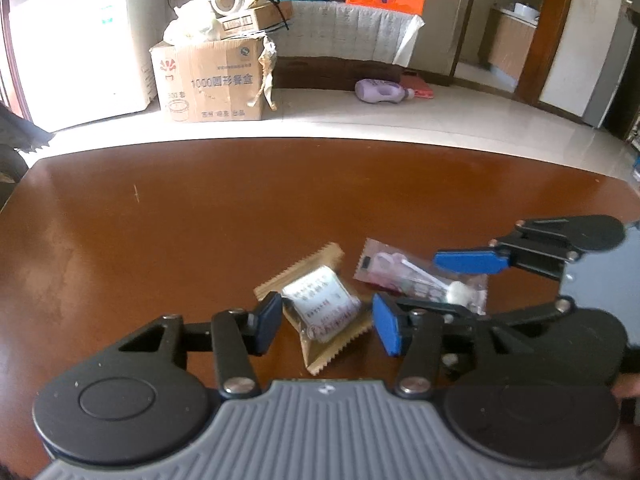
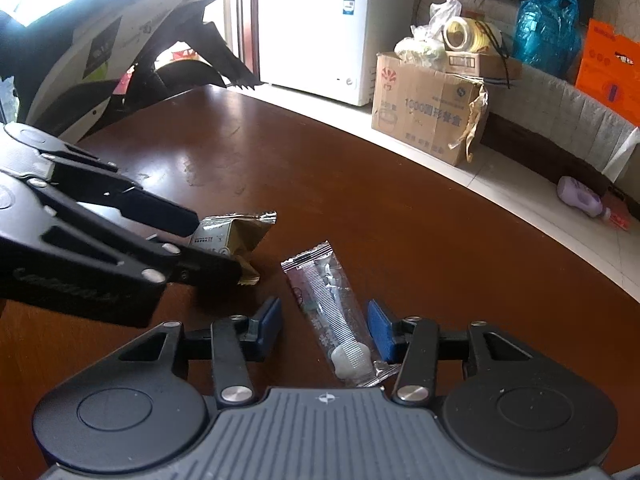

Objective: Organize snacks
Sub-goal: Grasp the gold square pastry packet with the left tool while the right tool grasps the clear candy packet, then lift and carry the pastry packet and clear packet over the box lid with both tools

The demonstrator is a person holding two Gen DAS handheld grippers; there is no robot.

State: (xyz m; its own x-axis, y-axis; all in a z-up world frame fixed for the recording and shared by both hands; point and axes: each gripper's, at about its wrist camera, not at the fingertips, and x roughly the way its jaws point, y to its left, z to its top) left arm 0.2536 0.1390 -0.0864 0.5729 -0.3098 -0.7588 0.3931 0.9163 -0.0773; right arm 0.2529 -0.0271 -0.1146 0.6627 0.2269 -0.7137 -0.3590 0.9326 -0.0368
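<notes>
A gold-wrapped snack (image 1: 326,306) lies on the brown table (image 1: 200,220). My left gripper (image 1: 328,326) is open with its blue pads on either side of the snack, close to it. A clear packet with a white and pink item (image 1: 420,276) lies just right of it. My right gripper (image 2: 326,328) is open around the near end of this clear packet (image 2: 334,320). In the right wrist view the left gripper (image 2: 208,240) straddles the gold snack (image 2: 228,236). In the left wrist view the right gripper (image 1: 432,280) straddles the clear packet.
A large black and white snack bag (image 2: 80,52) stands at the table's far left corner. Beyond the table edge, on the floor, are a cardboard box (image 1: 212,76), a white freezer (image 2: 320,28), a purple bottle (image 1: 382,90) and a sofa with bags (image 1: 352,28).
</notes>
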